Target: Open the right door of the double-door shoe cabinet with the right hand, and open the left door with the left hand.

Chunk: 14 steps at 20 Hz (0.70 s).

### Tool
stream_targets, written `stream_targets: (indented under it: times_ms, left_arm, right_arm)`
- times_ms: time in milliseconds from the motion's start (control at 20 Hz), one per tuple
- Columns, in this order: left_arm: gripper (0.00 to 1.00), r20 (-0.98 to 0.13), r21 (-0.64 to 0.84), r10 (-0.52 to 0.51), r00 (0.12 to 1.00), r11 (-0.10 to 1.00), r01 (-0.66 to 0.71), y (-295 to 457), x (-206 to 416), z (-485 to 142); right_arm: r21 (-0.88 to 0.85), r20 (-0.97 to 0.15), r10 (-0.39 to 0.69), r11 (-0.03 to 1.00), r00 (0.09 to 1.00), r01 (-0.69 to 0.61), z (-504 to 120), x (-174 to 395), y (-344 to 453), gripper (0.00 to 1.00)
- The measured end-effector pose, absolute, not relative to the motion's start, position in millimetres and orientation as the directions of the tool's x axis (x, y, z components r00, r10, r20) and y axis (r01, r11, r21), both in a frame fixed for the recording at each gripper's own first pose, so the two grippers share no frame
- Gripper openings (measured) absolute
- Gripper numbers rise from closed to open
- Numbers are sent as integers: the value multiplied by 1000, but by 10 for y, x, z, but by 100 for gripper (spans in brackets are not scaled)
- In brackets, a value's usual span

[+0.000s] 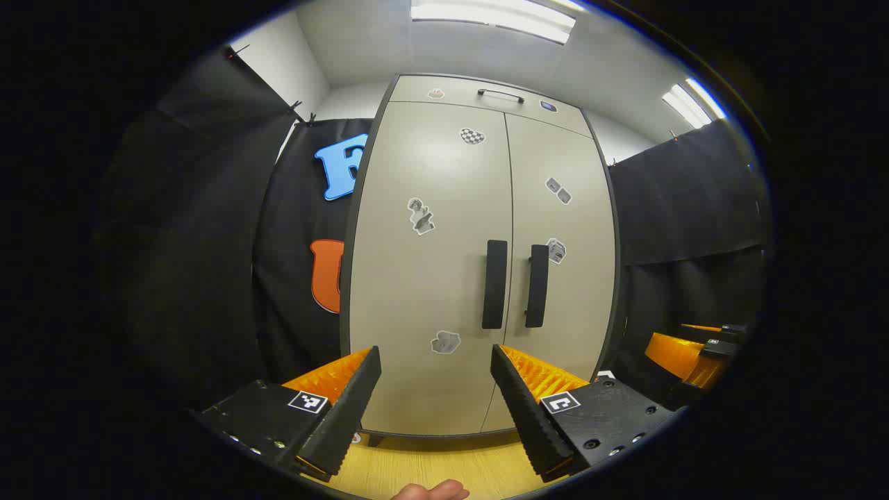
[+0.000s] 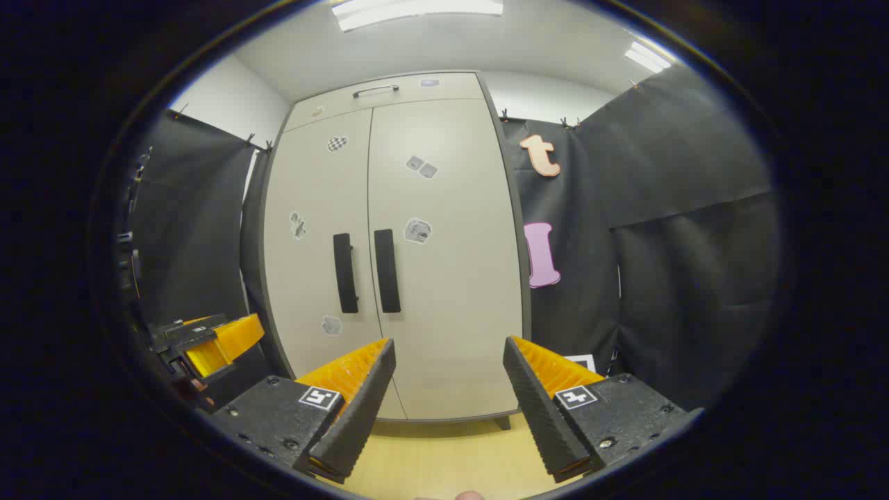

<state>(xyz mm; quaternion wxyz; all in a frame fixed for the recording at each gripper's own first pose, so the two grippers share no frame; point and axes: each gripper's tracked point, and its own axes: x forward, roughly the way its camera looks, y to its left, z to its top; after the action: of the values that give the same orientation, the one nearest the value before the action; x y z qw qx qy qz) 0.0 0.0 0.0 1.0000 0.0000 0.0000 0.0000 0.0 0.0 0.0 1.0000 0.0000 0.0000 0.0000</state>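
A tall beige shoe cabinet stands ahead with both doors closed. In the left gripper view its left door (image 1: 424,278) carries a dark vertical handle (image 1: 494,284), and the right door (image 1: 566,278) has its own handle (image 1: 537,285). My left gripper (image 1: 436,361) is open, some way short of the doors, with nothing between its fingers. In the right gripper view the right door (image 2: 451,278) and its handle (image 2: 387,271) sit beside the left handle (image 2: 345,273). My right gripper (image 2: 449,351) is open too, apart from the cabinet. The other gripper shows at each view's edge: right gripper (image 1: 694,351), left gripper (image 2: 208,344).
A top drawer with a slim handle (image 1: 500,94) sits above the doors. Black cloth walls close in on both sides of the cabinet. Light wooden floor (image 2: 444,451) lies below. A fingertip (image 1: 430,492) pokes in at the bottom edge.
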Motion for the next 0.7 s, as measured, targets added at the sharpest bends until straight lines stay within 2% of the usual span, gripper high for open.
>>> stream_targets:
  times_ms: [250,450,700]
  left_arm:
    - [95,-4,-16,-15,1000,1000,15,-38,11,-23]
    - [95,-1,-7,-5,1000,1000,5,-12,22,-25]
    - [95,1,9,5,1000,1000,-5,29,31,-22]
  right_arm:
    - [-2,-9,-3,1000,1000,3,-32,38,21,95]
    - [-12,-8,-2,1000,1000,2,-25,75,56,98]
    - [-14,-12,36,999,999,-37,58,189,186,95]
